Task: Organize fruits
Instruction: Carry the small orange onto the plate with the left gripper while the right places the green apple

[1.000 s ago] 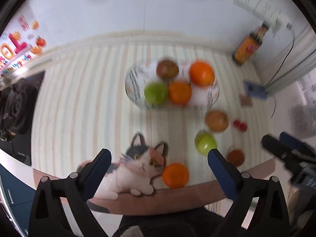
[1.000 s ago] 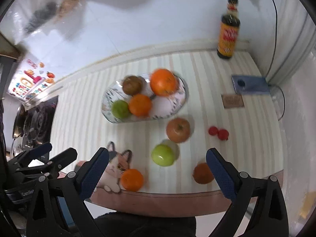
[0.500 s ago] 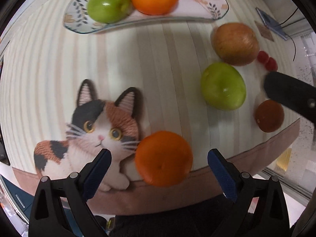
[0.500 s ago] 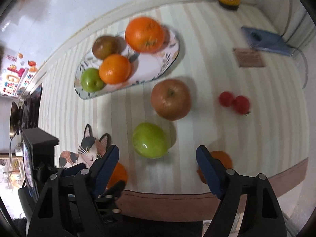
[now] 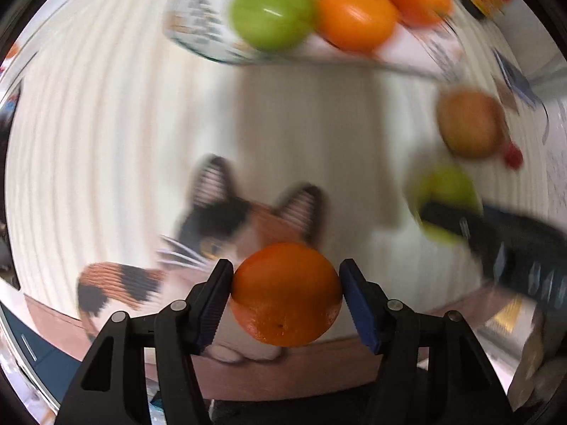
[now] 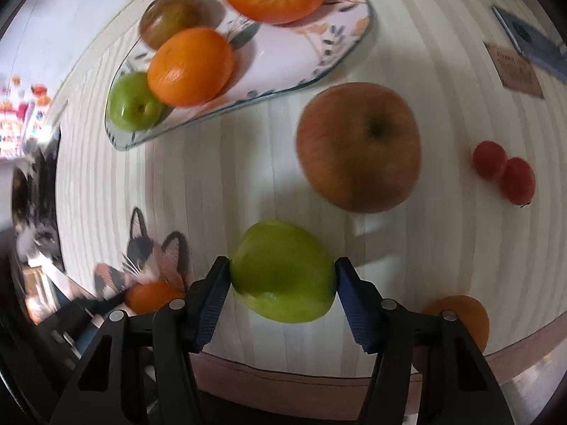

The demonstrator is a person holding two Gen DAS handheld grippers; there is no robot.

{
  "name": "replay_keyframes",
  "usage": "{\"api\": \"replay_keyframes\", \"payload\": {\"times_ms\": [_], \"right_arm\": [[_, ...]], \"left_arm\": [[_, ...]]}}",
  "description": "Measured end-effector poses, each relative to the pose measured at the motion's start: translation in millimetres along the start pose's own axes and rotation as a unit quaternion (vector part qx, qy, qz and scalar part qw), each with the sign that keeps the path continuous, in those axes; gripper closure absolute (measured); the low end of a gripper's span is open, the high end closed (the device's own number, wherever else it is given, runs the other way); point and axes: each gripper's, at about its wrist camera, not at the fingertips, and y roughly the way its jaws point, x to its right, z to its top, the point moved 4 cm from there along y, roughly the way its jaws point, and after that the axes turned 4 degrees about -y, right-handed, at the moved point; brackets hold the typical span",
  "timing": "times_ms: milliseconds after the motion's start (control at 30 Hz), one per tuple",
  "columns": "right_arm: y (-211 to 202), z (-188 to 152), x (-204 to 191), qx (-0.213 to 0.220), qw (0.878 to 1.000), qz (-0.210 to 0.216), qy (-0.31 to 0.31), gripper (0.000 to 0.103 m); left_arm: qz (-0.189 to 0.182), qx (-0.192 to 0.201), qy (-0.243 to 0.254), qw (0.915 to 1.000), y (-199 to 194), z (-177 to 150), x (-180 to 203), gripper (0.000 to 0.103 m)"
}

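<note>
Now, left gripper [image 5: 286, 292]: we see both blue pads pressed against the sides of an orange [image 5: 285, 294], which sits squarely between the fingers over the cat picture [image 5: 226, 226].
Right gripper [image 6: 282, 285]: we see it pinching a green apple [image 6: 282, 272], pads touching either flank.
Plate [image 6: 301, 67]: beyond both grippers, holding two oranges, a green apple and a brownish fruit.
Red apple [image 6: 358, 147]: on the striped cloth [image 6: 226, 184], just beyond the held green apple.
Two red tomatoes [image 6: 503, 171]: touching each other, right of the red apple.
</note>
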Motion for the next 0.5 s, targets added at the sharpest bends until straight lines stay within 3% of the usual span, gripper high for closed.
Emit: {"api": "replay_keyframes", "payload": {"times_ms": [233, 500], "right_arm": [[12, -9, -12, -0.016, 1.000, 0.005, -0.005, 0.040], [13, -8, -14, -0.029, 1.000, 0.001, 0.004, 0.040]], "left_arm": [[-0.031, -0.010, -0.045, 0.9985, 3, 13, -28, 0.041], [-0.047, -0.043, -0.038, 0.9973, 8, 23, -31, 0.041]]}}
